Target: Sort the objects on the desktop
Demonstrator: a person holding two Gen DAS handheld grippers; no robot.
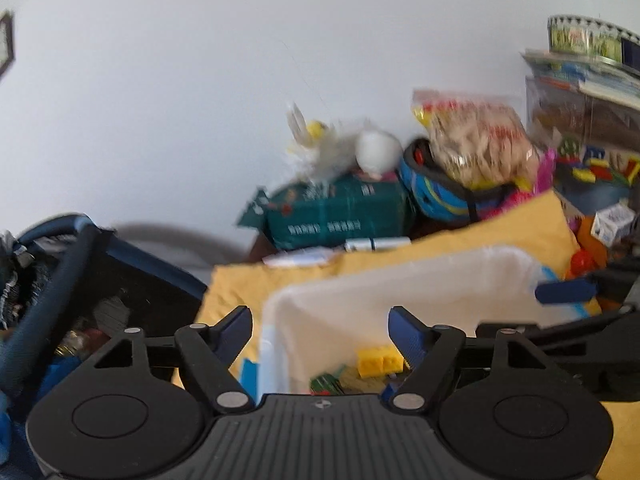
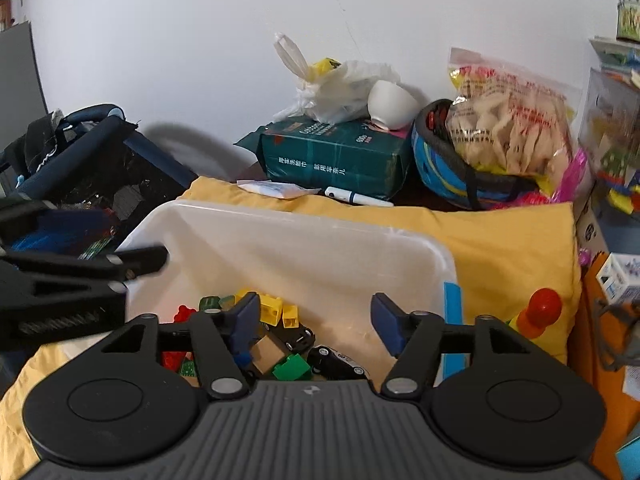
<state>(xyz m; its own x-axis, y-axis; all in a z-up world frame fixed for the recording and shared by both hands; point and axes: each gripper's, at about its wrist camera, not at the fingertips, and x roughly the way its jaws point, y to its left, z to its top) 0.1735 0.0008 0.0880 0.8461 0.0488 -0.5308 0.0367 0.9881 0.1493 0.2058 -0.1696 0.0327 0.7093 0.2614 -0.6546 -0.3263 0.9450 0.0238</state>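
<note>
A white plastic bin (image 2: 304, 236) sits on a yellow cloth (image 2: 500, 240) and holds several toy bricks (image 2: 276, 312) and toy cars (image 2: 340, 360). My right gripper (image 2: 314, 320) is open and empty above the bin's near side. My left gripper (image 1: 320, 330) is open and empty over the same bin (image 1: 400, 280), where a yellow brick (image 1: 378, 362) shows. The left gripper also shows at the left of the right wrist view (image 2: 80, 276). The right gripper's blue fingertip (image 1: 564, 291) shows at the right of the left wrist view.
Behind the cloth lie a green tissue pack (image 2: 340, 156), a white bowl (image 2: 390, 104), a plastic bag (image 2: 336, 84), a snack bag (image 2: 512, 120) in a blue helmet (image 2: 448, 172), and a pen (image 2: 356, 197). A dark basket (image 2: 100, 168) stands left. A red-topped toy (image 2: 540, 312) stands right.
</note>
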